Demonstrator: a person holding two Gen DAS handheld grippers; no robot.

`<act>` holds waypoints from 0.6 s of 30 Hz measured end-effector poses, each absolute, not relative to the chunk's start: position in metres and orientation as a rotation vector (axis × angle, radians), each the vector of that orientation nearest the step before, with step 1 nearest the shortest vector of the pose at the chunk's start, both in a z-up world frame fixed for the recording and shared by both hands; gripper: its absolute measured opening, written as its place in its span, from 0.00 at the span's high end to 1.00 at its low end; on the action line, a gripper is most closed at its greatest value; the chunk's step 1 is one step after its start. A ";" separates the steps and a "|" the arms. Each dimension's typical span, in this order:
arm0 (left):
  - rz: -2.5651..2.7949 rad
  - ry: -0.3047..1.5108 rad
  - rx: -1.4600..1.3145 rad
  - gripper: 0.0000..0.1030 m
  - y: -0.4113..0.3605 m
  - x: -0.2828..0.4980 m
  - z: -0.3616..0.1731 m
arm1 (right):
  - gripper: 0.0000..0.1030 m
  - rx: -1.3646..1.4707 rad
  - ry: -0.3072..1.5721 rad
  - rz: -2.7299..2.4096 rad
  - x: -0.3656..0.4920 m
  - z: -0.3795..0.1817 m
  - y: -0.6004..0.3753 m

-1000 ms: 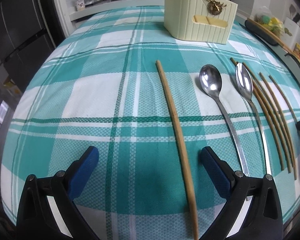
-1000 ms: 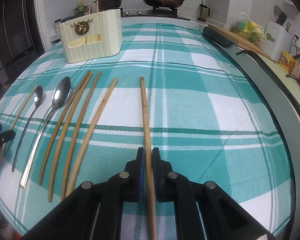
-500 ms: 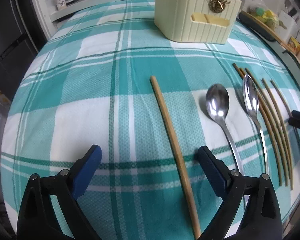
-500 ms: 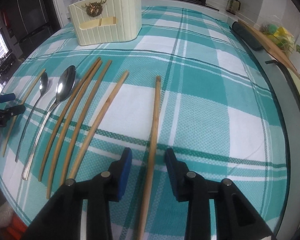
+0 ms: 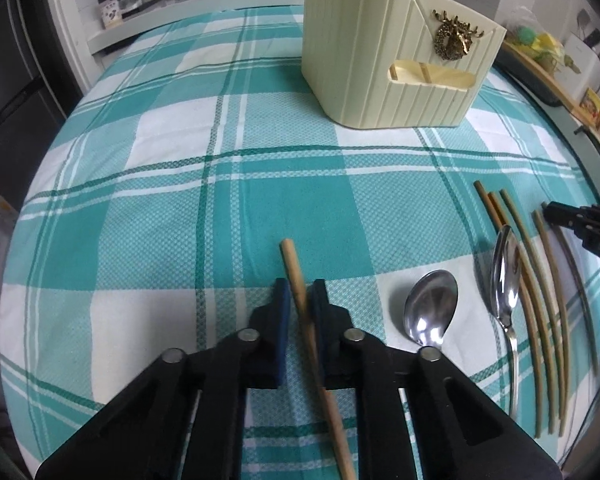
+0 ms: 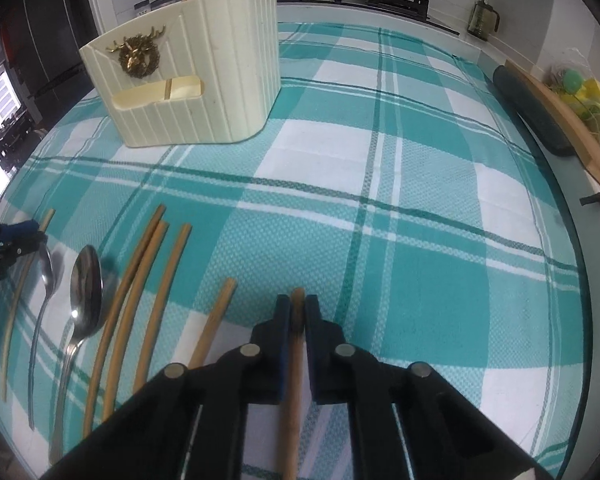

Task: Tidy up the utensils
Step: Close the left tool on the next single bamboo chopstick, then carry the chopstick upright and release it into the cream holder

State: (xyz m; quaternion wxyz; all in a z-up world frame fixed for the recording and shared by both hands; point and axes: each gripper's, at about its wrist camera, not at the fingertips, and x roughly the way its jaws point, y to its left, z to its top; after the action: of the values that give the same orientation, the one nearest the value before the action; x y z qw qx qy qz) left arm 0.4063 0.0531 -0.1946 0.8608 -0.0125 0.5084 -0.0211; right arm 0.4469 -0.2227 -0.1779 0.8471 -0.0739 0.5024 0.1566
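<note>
While the left gripper [image 5: 300, 300] grips a chopstick [image 5: 294, 276] near its tip between closed fingers, two spoons [image 5: 432, 312] and more chopsticks [image 5: 540, 280] lie to its right on the desk's checked cloth [image 5: 180, 200]; a cream utensil holder [image 5: 388, 64] stands beyond. From the right wrist, the right gripper [image 6: 297, 316] pinches another chopstick [image 6: 297, 300] the same way, the holder [image 6: 188, 84] standing far left.

Left gripper [image 5: 299, 299] low, jaws closed on a chopstick [image 5: 296, 276], right gripper [image 6: 297, 311] likewise.
</note>
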 end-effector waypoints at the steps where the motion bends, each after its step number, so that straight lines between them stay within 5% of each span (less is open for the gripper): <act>1: -0.043 1.063 -0.041 0.93 0.055 0.406 -0.194 | 0.93 -0.139 1.056 0.327 0.448 -0.178 -0.223; 7: -0.070 0.970 -0.109 0.95 0.063 0.385 -0.159 | 0.93 -0.029 0.984 0.336 0.432 -0.156 -0.237; 18: -0.188 0.679 -0.120 0.95 0.060 0.307 -0.033 | 0.93 0.052 0.640 0.400 0.346 -0.026 -0.264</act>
State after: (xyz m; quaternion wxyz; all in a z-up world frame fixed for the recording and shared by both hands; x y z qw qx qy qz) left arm 0.3068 0.0598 -0.0326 0.9368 -0.0587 0.3323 -0.0919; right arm 0.3460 -0.2636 -0.0263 0.9293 0.0252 0.3124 0.1953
